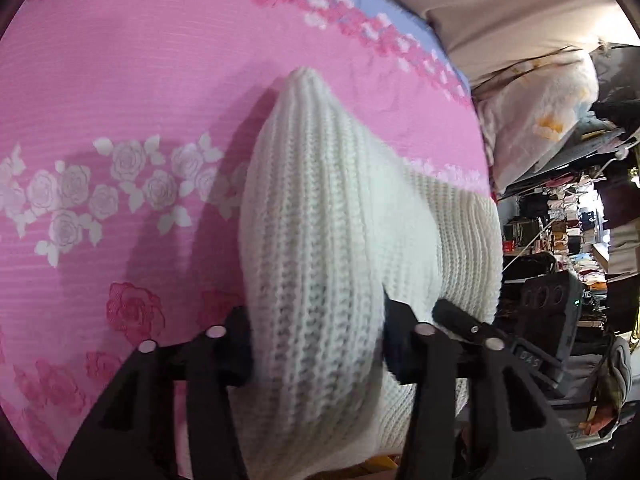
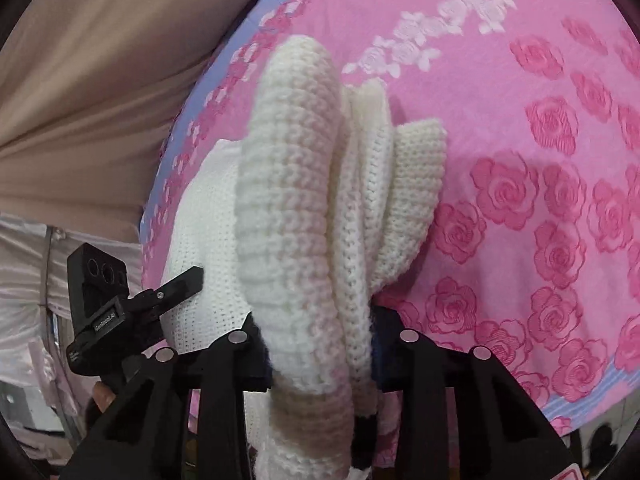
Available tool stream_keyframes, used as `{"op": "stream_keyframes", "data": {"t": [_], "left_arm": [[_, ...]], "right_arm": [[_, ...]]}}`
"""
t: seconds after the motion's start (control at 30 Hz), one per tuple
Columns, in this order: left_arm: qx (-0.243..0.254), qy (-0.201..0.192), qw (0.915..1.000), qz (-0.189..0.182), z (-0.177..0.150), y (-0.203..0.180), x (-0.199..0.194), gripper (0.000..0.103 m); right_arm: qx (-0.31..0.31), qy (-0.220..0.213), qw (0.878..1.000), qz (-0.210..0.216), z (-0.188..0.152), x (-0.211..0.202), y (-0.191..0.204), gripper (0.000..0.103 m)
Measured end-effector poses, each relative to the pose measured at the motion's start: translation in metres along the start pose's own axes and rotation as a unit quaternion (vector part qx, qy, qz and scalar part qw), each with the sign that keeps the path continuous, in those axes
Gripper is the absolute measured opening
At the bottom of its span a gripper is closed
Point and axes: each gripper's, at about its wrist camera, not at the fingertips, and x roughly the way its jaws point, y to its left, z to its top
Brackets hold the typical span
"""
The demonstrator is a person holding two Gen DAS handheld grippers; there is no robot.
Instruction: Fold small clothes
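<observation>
A white knit garment (image 1: 320, 216) fills the middle of the left wrist view, bunched and lifted above a pink rose-patterned bedspread (image 1: 120, 100). My left gripper (image 1: 316, 344) is shut on a thick fold of it. In the right wrist view the same white knit garment (image 2: 292, 200) hangs in several ribbed folds, and my right gripper (image 2: 320, 352) is shut on them. The left gripper (image 2: 176, 292) also shows at the left of the right wrist view, against the knit. The right gripper's finger (image 1: 460, 320) shows beside the garment in the left wrist view.
The pink bedspread (image 2: 540, 160) has a blue border (image 2: 224, 64) along its edge. A beige sheet (image 2: 100, 80) lies beyond the bed edge. A pillow (image 1: 540, 120) and cluttered shelves (image 1: 568, 232) stand at the right of the left wrist view.
</observation>
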Motion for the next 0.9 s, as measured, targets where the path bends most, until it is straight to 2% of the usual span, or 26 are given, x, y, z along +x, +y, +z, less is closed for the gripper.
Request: {"op": "stream_keyframes", "data": {"t": [0.07,0.13,0.27,0.33,0.43,0.5,0.53,0.6,0.63,0.67,0.7,0.73,0.8,0.9], "left_arm": [[-0.004,-0.026,0.9995,-0.018,-0.003,-0.011,-0.023,0.042],[0.001,-0.068,0.9971,-0.033,-0.004,-0.027,-0.056,0.042],[0.025,-0.155,0.9863,-0.050,0.002,-0.053,-0.139,0.042],[0.037,-0.194,0.9797,-0.034,0.010,-0.061,-0.180,0.043],[0.045,-0.225,0.9734,-0.002,0.026,-0.054,-0.221,0.046],[0.039,-0.233,0.9708,0.041,0.047,-0.033,-0.223,0.055],[0.037,-0.233,0.9695,0.065,0.058,-0.020,-0.217,0.058],[0.018,-0.234,0.9636,0.129,0.085,0.021,-0.190,0.071],[0.002,-0.220,0.9634,0.152,0.091,0.049,-0.178,0.071],[-0.021,-0.202,0.9614,0.185,0.096,0.073,-0.164,0.067],[-0.047,-0.186,0.9573,0.216,0.097,0.095,-0.154,0.062],[-0.061,-0.179,0.9572,0.219,0.090,0.111,-0.150,0.062],[-0.063,-0.188,0.9559,0.217,0.072,0.119,-0.155,0.065],[-0.046,-0.201,0.9483,0.241,0.047,0.112,-0.158,0.070]], "right_arm": [[-0.038,-0.011,0.999,0.007,0.012,-0.011,0.032,0.032],[-0.098,-0.031,0.995,0.007,0.022,-0.036,0.070,0.032],[-0.204,-0.069,0.976,0.032,0.043,-0.086,0.150,0.032],[-0.243,-0.082,0.965,0.045,0.056,-0.099,0.187,0.032],[-0.276,-0.082,0.956,0.062,0.066,-0.101,0.226,0.033],[-0.291,-0.075,0.952,0.062,0.080,-0.076,0.248,0.037],[-0.286,-0.062,0.954,0.066,0.093,-0.050,0.248,0.044],[-0.266,-0.039,0.961,0.070,0.111,0.005,0.243,0.050],[-0.257,-0.036,0.964,0.057,0.117,0.032,0.235,0.055],[-0.248,-0.033,0.968,0.030,0.122,0.057,0.226,0.055],[-0.230,-0.022,0.973,-0.016,0.127,0.083,0.214,0.055],[-0.198,-0.001,0.979,-0.046,0.128,0.104,0.198,0.048],[-0.153,0.011,0.988,0.001,0.115,0.110,0.178,0.046],[-0.180,-0.018,0.983,0.004,0.084,0.091,0.184,0.043]]}}
